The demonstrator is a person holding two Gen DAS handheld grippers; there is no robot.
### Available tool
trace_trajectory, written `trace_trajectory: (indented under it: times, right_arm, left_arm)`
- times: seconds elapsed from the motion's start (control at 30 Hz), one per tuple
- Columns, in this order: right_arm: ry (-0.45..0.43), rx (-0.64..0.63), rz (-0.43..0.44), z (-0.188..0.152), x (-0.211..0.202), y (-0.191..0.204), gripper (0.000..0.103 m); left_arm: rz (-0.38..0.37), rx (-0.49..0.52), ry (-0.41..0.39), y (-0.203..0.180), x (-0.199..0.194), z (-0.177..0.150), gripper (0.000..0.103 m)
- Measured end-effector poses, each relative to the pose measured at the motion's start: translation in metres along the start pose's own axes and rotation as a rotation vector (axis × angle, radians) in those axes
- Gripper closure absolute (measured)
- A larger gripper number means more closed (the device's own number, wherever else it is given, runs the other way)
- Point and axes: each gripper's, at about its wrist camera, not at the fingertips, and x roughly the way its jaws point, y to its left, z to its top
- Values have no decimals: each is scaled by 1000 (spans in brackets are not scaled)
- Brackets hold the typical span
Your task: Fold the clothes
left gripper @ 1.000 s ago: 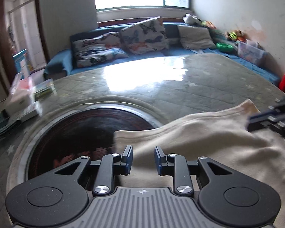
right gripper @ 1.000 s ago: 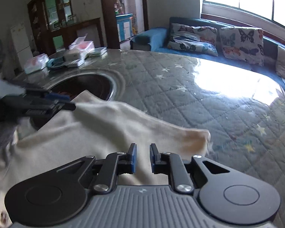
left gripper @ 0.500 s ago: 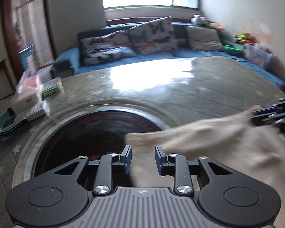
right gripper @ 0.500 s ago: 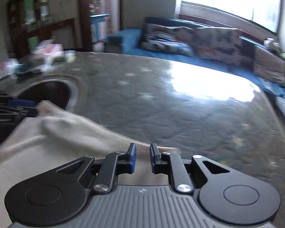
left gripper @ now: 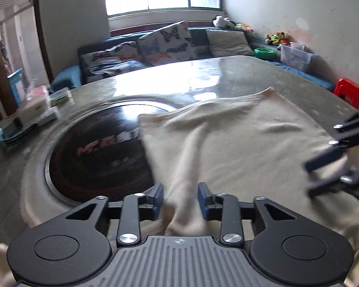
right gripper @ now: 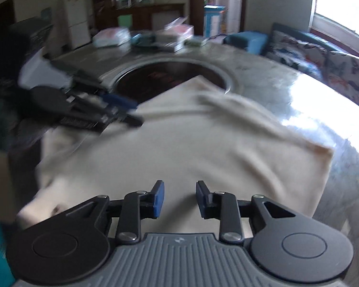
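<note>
Your surface [left gripper: 239, 71] is glossy, with a round dark inset [left gripper: 95, 153]. Left of the inset: boxes [left gripper: 36, 110]. Beyond it: blue sofa [left gripper: 67, 79] with butterfly cushions [left gripper: 165, 40]. Far right: red stool [left gripper: 349, 92].

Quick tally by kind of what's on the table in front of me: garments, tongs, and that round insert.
Cream garment: 1
Tongs: 2, left tongs and right tongs, both open over the cloth
Round dark insert set in the table: 1
Total: 4
</note>
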Motion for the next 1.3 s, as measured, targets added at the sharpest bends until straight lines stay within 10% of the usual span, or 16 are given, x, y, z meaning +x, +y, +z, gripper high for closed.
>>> trace_trajectory:
  times: [0.23,0.5,0.83,1.17,1.3]
  right_arm:
    - [26,-25,10,-32,-32,36,66]
    - [8,134,-12,-42,-48,25,65]
    - [-19,-2,-5,-40,-59,50,66]
    - [-11,-96,65,-40,-62,82,75]
    - [19,-117,42,-44,-55,89,98]
  left_arm:
    - [30,20,-18,-4,-21,-4,65]
    - [-170,132,-50,-63,-37,-7,65]
    - [-236,261,-45,-87,-49,-36,65]
    - [-262,242,-57,-74,-62,-39,64]
    - [-267,258,-63,-75,-66,-40,64]
